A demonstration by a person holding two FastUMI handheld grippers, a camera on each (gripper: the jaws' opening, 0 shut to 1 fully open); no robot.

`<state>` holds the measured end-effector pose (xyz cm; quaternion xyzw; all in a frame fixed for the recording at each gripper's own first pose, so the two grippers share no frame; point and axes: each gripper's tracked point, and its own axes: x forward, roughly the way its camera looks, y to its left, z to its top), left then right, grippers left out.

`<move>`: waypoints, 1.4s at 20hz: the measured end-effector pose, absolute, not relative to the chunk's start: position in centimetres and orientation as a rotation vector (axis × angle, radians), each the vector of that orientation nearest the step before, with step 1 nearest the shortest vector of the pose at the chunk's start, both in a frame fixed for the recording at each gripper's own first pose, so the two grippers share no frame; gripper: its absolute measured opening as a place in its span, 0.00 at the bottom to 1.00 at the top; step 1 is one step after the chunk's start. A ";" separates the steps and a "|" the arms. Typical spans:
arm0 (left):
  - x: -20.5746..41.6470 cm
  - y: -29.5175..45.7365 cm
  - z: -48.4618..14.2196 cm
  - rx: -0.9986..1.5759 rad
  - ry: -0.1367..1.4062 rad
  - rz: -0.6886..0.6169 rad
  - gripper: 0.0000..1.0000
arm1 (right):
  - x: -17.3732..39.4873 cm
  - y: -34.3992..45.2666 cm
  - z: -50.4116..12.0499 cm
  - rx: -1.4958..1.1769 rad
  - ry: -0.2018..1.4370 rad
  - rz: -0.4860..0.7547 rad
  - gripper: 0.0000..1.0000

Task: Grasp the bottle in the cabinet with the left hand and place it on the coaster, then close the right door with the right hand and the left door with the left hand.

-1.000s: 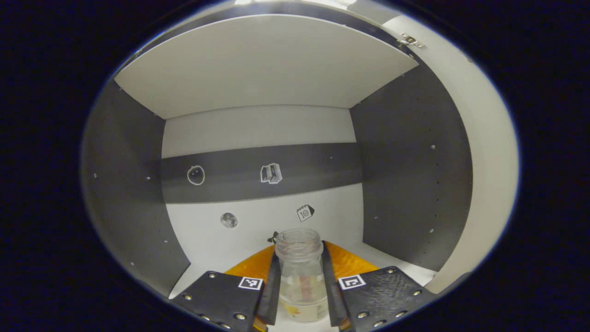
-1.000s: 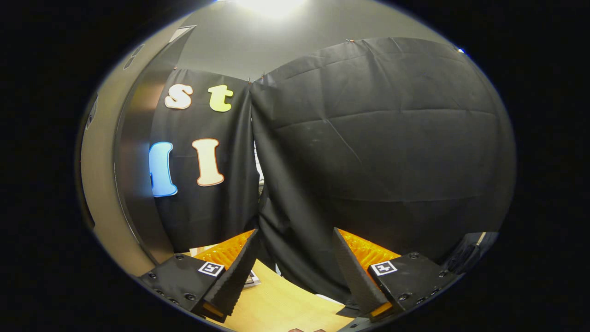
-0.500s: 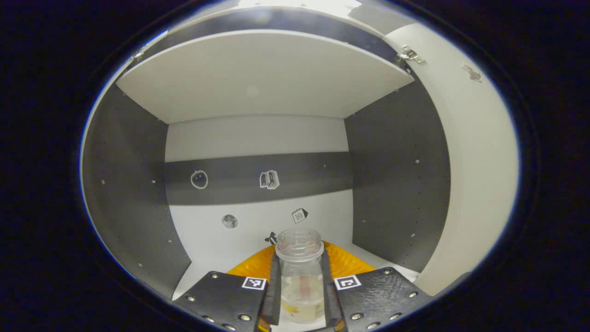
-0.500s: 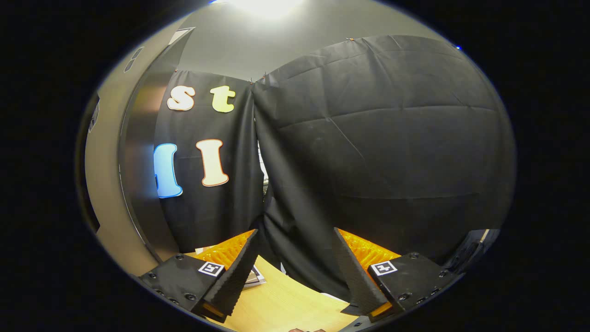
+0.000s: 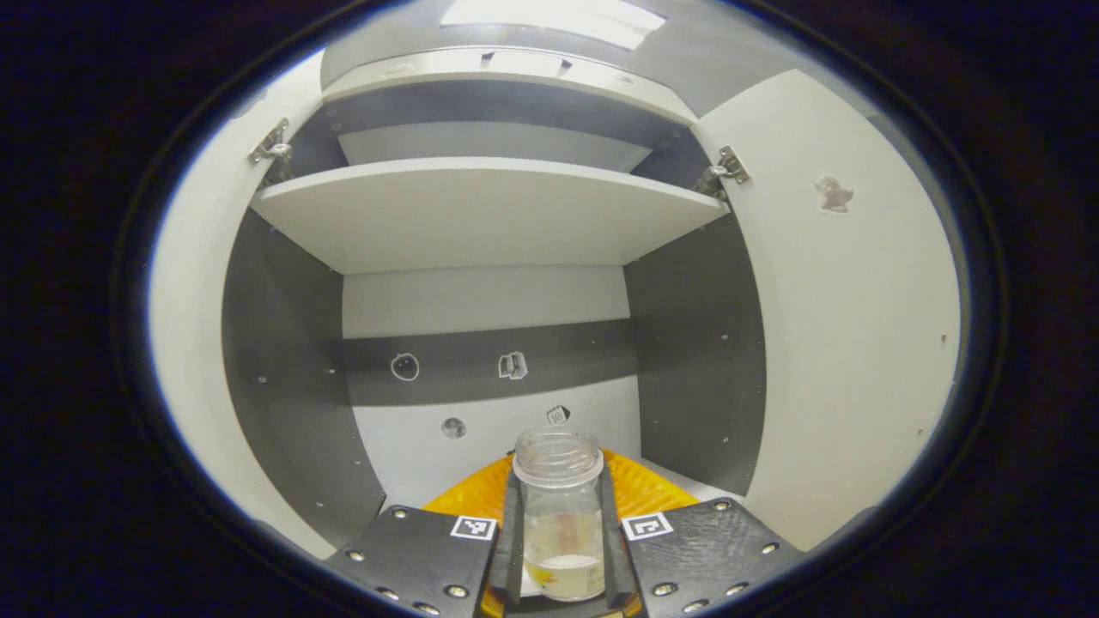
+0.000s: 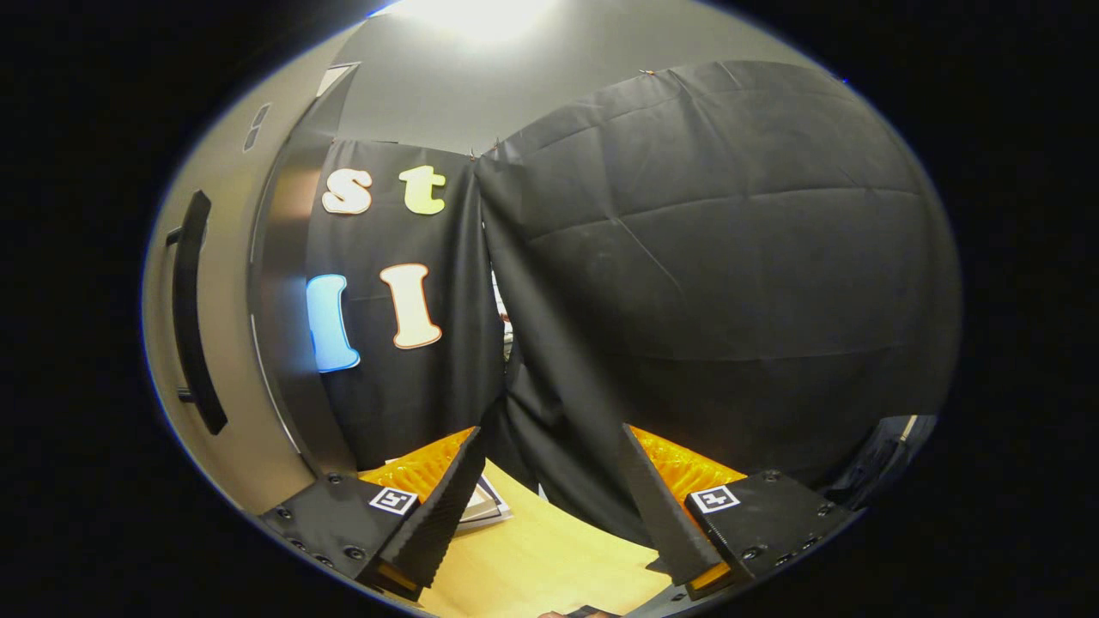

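Note:
A small clear glass bottle [image 5: 558, 515] with an open mouth and a pale residue at its bottom stands upright between both fingers of my left gripper [image 5: 560, 558], which is shut on it. Behind it in the left gripper view is the open cabinet [image 5: 481, 215], its left door [image 5: 185, 343] and right door [image 5: 850, 343] swung wide. In the right gripper view my right gripper [image 6: 549, 524] is open with nothing between its fingers, held above a wooden tabletop [image 6: 549, 566]. To its left stands a door [image 6: 215, 343] with a dark vertical handle [image 6: 193, 309].
The cabinet has a white shelf [image 5: 489, 206] above the lower compartment and small stickers on its back wall [image 5: 481, 369]. A flat printed card [image 6: 485, 502] lies on the wooden tabletop near the right gripper's left finger. Black cloth hangs behind.
My left gripper has drawn back out of the cabinet with the bottle in it, so both doors and the upper shelf now show. The right gripper view has turned slightly, bringing a door handle into view.

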<state>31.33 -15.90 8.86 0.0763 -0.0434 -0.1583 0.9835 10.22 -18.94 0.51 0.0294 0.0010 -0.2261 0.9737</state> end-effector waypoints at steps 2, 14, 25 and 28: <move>29.9 -15.0 7.9 0.131 -0.057 -0.323 0.46 | 9.6 -18.0 0.7 0.047 0.005 -0.439 0.96; 21.5 -11.0 0.1 0.066 0.015 -0.339 0.38 | 5.0 -14.5 1.4 0.003 0.015 -0.374 0.96; 15.8 -11.8 -14.8 0.014 0.140 -0.422 0.47 | 1.3 -12.9 0.5 -0.030 0.062 -0.326 0.96; 14.4 -13.8 -17.7 0.012 0.167 -0.474 0.47 | 0.4 -12.6 0.1 -0.025 0.081 -0.325 0.96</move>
